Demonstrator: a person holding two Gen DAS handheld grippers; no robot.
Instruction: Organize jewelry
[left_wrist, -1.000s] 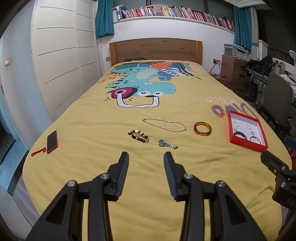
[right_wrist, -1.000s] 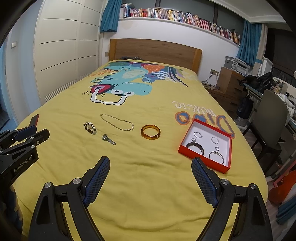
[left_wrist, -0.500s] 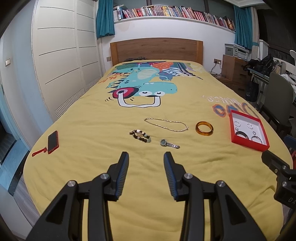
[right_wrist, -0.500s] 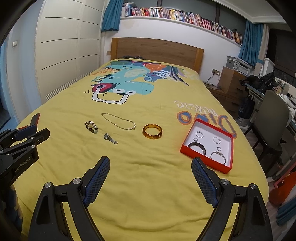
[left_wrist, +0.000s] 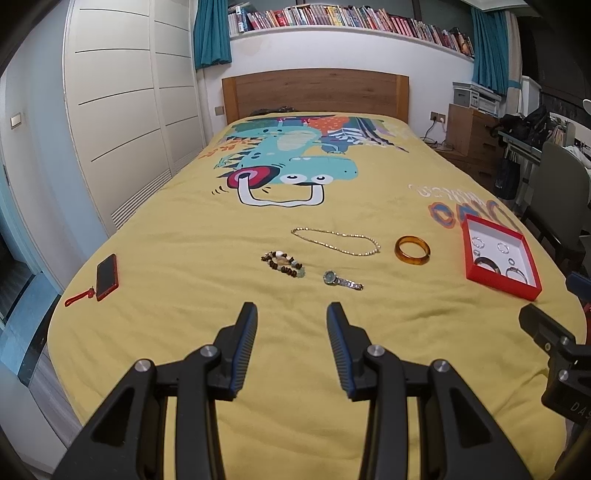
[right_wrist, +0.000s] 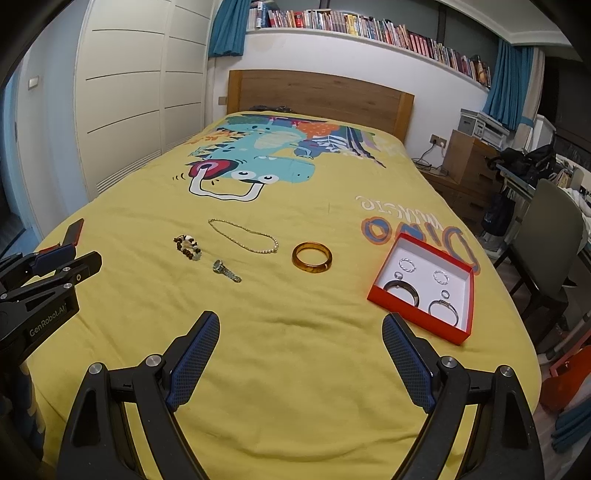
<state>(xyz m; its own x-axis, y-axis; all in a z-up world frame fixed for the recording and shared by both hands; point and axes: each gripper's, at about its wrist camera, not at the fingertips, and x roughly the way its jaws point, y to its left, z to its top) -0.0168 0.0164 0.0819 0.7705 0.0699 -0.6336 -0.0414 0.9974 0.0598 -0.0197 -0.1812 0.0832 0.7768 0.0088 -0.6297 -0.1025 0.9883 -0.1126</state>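
Note:
On the yellow bedspread lie a beaded bracelet (left_wrist: 283, 263) (right_wrist: 187, 247), a small watch (left_wrist: 341, 280) (right_wrist: 226, 270), a thin chain necklace (left_wrist: 335, 240) (right_wrist: 243, 235) and an amber bangle (left_wrist: 412, 250) (right_wrist: 311, 257). A red box (left_wrist: 500, 256) (right_wrist: 424, 288) at the right holds several rings and bangles. My left gripper (left_wrist: 291, 317) is open and empty, hovering short of the watch. My right gripper (right_wrist: 300, 328) is wide open and empty, short of the bangle and box.
A red-cased phone (left_wrist: 106, 276) with a strap lies near the bed's left edge. A wooden headboard (left_wrist: 314, 92) stands at the far end, wardrobes at the left, a chair (right_wrist: 546, 236) and desk clutter at the right.
Both grippers have drifted slightly back and up, so the jewelry sits a little lower in both views. Nothing was taken hold of.

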